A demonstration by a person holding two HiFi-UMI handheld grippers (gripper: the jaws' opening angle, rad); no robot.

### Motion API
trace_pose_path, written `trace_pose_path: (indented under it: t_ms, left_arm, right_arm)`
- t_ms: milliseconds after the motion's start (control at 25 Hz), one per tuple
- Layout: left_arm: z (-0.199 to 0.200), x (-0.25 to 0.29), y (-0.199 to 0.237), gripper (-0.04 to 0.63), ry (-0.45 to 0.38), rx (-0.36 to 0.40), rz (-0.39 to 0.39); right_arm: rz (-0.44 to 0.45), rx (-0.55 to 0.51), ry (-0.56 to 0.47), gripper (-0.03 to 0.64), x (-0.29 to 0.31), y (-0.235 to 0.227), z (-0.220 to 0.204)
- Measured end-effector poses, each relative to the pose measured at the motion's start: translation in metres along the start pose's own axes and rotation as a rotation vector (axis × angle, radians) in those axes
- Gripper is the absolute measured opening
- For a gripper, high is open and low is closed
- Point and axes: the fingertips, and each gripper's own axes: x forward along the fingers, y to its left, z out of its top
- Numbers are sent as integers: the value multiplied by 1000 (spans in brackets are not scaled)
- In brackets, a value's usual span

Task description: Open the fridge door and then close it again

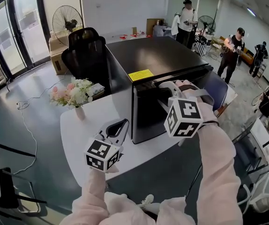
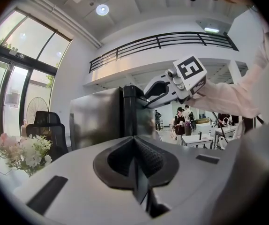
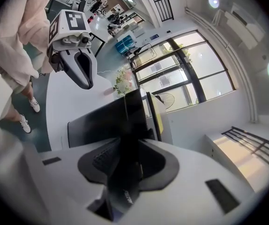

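A small black fridge [image 1: 158,55] with a yellow label on top stands on the white round table [image 1: 87,144]. Its door [image 1: 146,116] faces me. My right gripper [image 1: 161,86] reaches over the door's top front edge. In the right gripper view the dark door slab [image 3: 101,118] runs between the pads, and the right gripper [image 3: 125,168] is shut on it. I cannot tell whether the door stands ajar. My left gripper [image 1: 119,129] hovers over the table left of the fridge, apart from it. It points level at the fridge [image 2: 97,121], with its jaws [image 2: 137,165] shut on nothing.
A vase of pale flowers [image 1: 76,95] stands on the table's left part. A black office chair [image 1: 85,50] is behind the fridge, and a blue chair [image 1: 219,90] is at its right. A standing fan [image 1: 66,20] and several people [image 1: 187,25] are farther back.
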Motion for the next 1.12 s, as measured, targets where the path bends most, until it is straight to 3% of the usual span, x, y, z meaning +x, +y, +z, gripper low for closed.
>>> trace_pose_path:
  t_ms: [680,1120]
  left_arm:
    - [-1,-1,5,11,1,16,-63]
    - [-6,2,4,11,-8,-13,-89]
  right_arm:
    - [-23,17,36,112,-1,0,2]
    - [-13,6,52,112,-16,9,-2]
